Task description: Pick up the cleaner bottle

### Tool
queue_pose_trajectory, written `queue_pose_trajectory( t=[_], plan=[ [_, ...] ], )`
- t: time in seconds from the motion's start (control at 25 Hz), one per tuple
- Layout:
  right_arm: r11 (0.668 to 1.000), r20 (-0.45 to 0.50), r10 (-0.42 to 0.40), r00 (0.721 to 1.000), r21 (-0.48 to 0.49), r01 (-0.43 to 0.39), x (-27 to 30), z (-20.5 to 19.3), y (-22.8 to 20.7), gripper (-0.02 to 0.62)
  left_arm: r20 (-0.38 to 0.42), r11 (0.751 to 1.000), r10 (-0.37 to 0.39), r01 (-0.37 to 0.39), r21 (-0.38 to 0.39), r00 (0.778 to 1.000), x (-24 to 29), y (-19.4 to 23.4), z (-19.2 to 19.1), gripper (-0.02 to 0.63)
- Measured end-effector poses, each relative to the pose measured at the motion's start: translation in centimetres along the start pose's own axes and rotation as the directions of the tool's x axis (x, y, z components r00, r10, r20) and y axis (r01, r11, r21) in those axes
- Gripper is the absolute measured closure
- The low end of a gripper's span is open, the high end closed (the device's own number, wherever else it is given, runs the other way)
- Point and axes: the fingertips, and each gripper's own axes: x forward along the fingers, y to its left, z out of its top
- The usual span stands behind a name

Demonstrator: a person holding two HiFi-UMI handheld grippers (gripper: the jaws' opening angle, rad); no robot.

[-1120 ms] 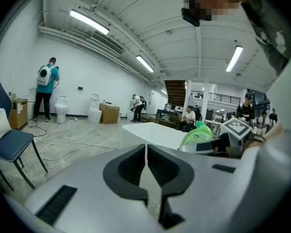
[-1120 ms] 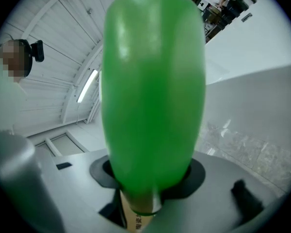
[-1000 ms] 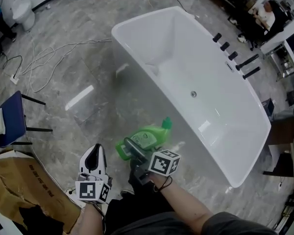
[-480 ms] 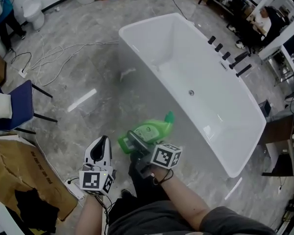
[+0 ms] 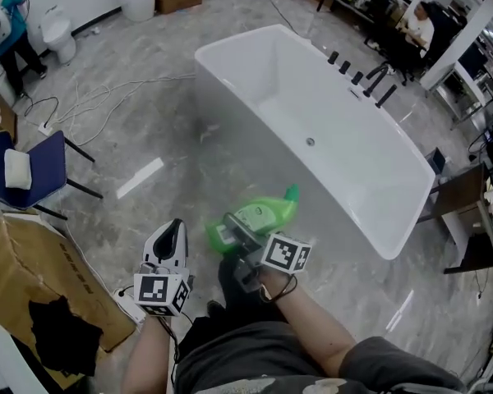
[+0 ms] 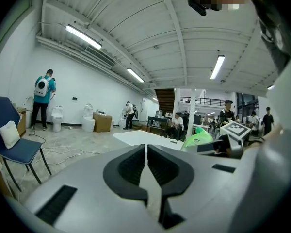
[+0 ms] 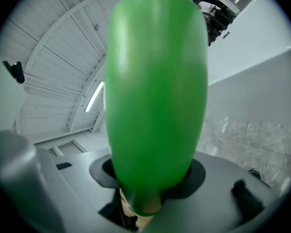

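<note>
Grey marble floor (image 5: 148,138) spreads under me, with the white bathtub (image 5: 230,43) just ahead. Over the last second the whole room has slid in my head view: the blue chair (image 5: 41,167) and the cardboard box (image 5: 25,277) on my left now show more fully, and the tub sits a little further off. Both grippers have travelled along with me and come up slightly.

My right gripper (image 5: 234,230) has kept the same pinch on the bottle (image 5: 259,218) throughout, jaws clamped round its lower body. The bottle hangs in the air well clear of the floor, so I judge the pick-up as good as done. My left gripper (image 5: 172,235) is pressed together on nothing, beside the right one.

In the head view, the bottle is bright green, glossy plastic with a pale oval label. It tapers to a green cap that points away from me toward the tub. Seen from the right gripper, its rounded body (image 7: 155,96) fills the middle, nearly level.
</note>
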Motion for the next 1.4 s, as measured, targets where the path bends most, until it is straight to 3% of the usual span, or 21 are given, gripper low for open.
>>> queue_pose_trajectory(
  t=[0.28, 0.56, 0.8, 1.4],
  plan=[
    [0.999, 0.03, -0.048, 0.998, 0.019, 0.047, -6.1, -2.4, 2.8, 0.394, -0.011, 0.996, -0.089, 0.089, 0.031, 0.996, -5.0, -3.3, 0.3, 0.581],
    [0.998, 0.063, -0.056, 0.996, 0.017, 0.055, -10.8, -2.7, 4.8, 0.394, -0.041, 0.995, -0.097, 0.097, -0.007, 0.994, -7.8, -5.9, -0.5, 0.581],
    [1.0, 0.051, -0.029, 0.998, 0.009, 0.028, -14.2, -3.6, 5.9, 0.394, -0.028, 0.991, -0.104, 0.101, -0.088, 0.994, -10.1, -8.7, -0.6, 0.581],
    [0.999, 0.032, 0.017, 0.999, 0.039, -0.018, -27.4, -7.8, 6.0, 0.394, -0.015, 0.996, -0.08, 0.079, -0.027, 0.997, -16.7, -20.0, -2.2, 0.581]
  ],
)
